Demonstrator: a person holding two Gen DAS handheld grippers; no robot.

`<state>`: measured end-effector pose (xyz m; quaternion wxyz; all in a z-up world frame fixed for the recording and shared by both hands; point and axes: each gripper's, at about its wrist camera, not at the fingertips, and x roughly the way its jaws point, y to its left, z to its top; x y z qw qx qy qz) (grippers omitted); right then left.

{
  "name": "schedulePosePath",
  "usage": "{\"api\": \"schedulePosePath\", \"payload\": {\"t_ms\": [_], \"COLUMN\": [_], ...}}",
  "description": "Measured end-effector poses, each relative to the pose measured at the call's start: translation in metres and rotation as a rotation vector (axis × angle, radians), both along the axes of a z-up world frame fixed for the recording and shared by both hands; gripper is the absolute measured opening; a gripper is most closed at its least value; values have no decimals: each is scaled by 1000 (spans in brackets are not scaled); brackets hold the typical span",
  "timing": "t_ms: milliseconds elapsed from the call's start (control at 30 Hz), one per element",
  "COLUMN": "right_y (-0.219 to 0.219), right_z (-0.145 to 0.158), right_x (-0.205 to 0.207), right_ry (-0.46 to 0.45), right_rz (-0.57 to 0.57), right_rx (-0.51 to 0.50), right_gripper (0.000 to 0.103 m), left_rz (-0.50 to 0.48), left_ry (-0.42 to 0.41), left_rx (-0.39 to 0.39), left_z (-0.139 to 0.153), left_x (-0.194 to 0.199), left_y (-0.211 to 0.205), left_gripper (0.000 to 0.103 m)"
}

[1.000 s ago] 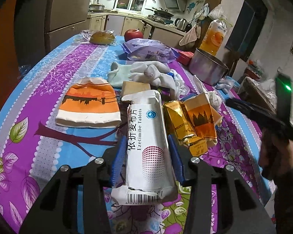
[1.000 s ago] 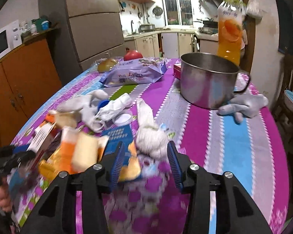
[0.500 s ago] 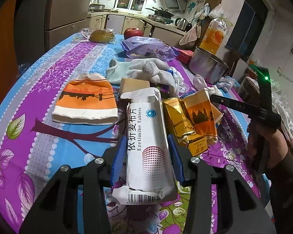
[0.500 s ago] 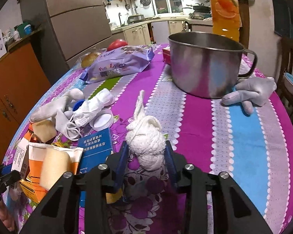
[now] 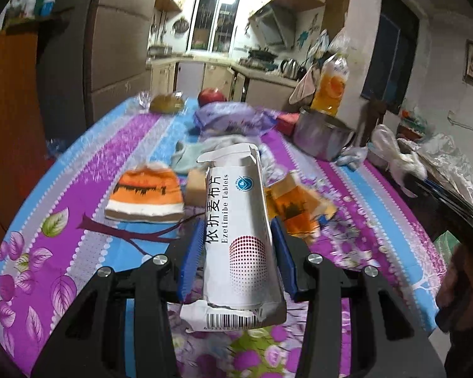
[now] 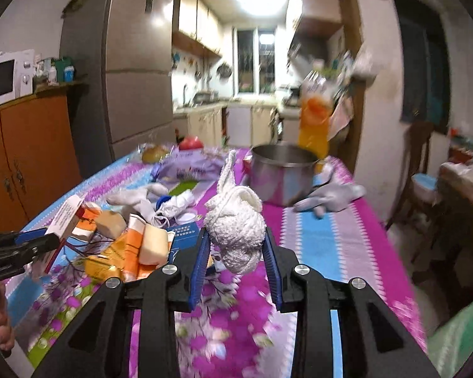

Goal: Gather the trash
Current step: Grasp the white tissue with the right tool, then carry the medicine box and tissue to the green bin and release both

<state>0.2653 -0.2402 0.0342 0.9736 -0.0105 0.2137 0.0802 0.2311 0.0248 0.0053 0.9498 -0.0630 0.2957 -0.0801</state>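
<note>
- Your left gripper (image 5: 236,245) is clamped on a white tablet box (image 5: 239,239); the blue pads press on both long sides, and the torn end with the barcode points toward the camera.
- The box is lifted above the purple flowered tablecloth (image 5: 78,189), with its open flap tilted toward 12 o'clock.
- On the cloth, an orange and white packet (image 5: 146,197) lies at 10 o'clock from the box, and crumpled orange wrappers (image 5: 294,208) lie just beside it at 2 o'clock.
- Your right gripper (image 6: 235,245) has just been closing its jaws, and now they grip a crumpled white cloth ball (image 6: 235,223); the pads touch it on both sides.
- The ball is held above the table, with a twisted tail standing up toward 12 o'clock.
- A steel pot (image 6: 282,173) stands on the table at 1 o'clock from the ball, and a grey glove (image 6: 329,197) lies just beside the pot at 3 o'clock.
- In the right wrist view, your left gripper with the box is seen at 9 o'clock.
</note>
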Motion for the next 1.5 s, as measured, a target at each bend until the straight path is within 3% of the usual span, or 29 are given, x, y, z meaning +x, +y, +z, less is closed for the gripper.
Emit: {"api": "schedulePosePath", "payload": {"t_ms": [100, 400, 900, 1133, 1500], "right_y": [-11, -62, -207, -283, -380], "right_z": [12, 33, 62, 60, 16], "right_x": [-42, -126, -246, -285, -262], "right_ry": [-53, -90, -120, -64, 149], "right_rz": [-49, -193, -495, -617, -679], "right_rx": [-6, -5, 2, 11, 81], "right_gripper": [34, 35, 35, 35, 35], "left_rz": [-25, -171, -499, -644, -791], "left_ry": [-43, -111, -186, -161, 2], "left_rx": [5, 18, 8, 18, 72], "left_z": [12, 34, 62, 57, 16], "left_x": [-13, -36, -74, -85, -73], "left_y": [-18, -94, -261, -347, -456], "left_gripper": [42, 42, 42, 42, 42]}}
